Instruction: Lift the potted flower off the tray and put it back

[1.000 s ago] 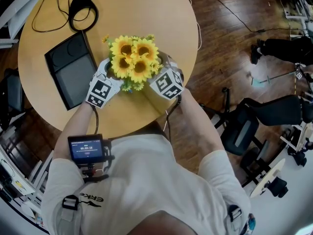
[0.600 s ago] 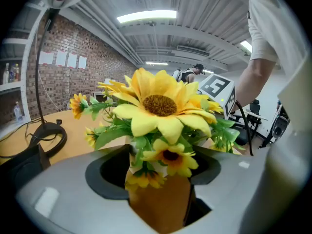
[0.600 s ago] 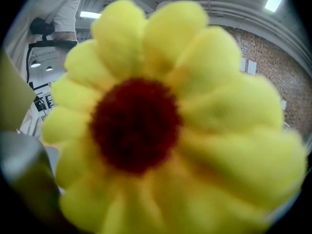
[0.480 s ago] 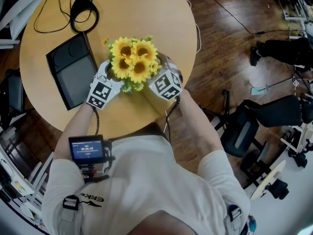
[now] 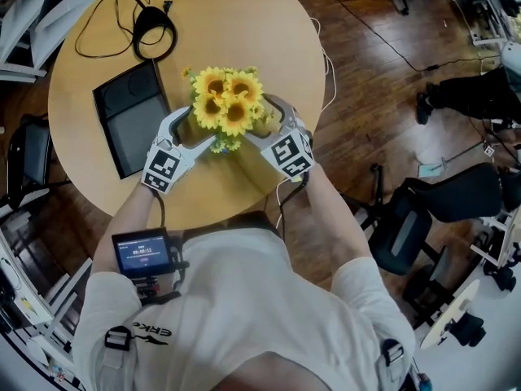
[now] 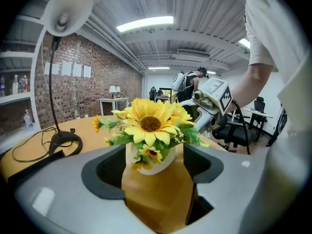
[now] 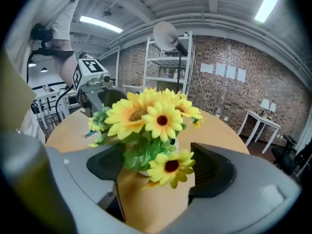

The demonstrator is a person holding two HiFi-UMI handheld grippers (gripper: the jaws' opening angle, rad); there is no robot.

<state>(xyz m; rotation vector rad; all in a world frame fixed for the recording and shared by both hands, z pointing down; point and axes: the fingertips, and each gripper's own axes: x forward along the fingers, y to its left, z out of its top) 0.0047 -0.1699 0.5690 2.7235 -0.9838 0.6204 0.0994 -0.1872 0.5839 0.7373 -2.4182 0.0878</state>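
A white pot [image 6: 163,161] of yellow sunflowers [image 5: 226,104] stands on the round wooden table [image 5: 244,23], to the right of the black tray [image 5: 130,116]. My left gripper [image 5: 198,129] reaches in from the pot's left and my right gripper [image 5: 262,122] from its right. In the left gripper view the jaws [image 6: 155,165] have just been opening; the pot sits between them with bare table beside it. In the right gripper view the jaws [image 7: 158,167] stand wide around the blooms [image 7: 146,116], which hide the pot; table shows beside them.
A desk lamp's round base with its cable [image 5: 155,27] lies at the table's far side behind the tray. The table's near edge [image 5: 220,212] is close to the person. Black office chairs [image 5: 407,226] stand on the wooden floor to the right.
Both grippers' fingers now show spread on either side of the flowers, where before the marker cubes sat tight against the bouquet. The left jaws stand wider. The pot has stayed beside the tray.
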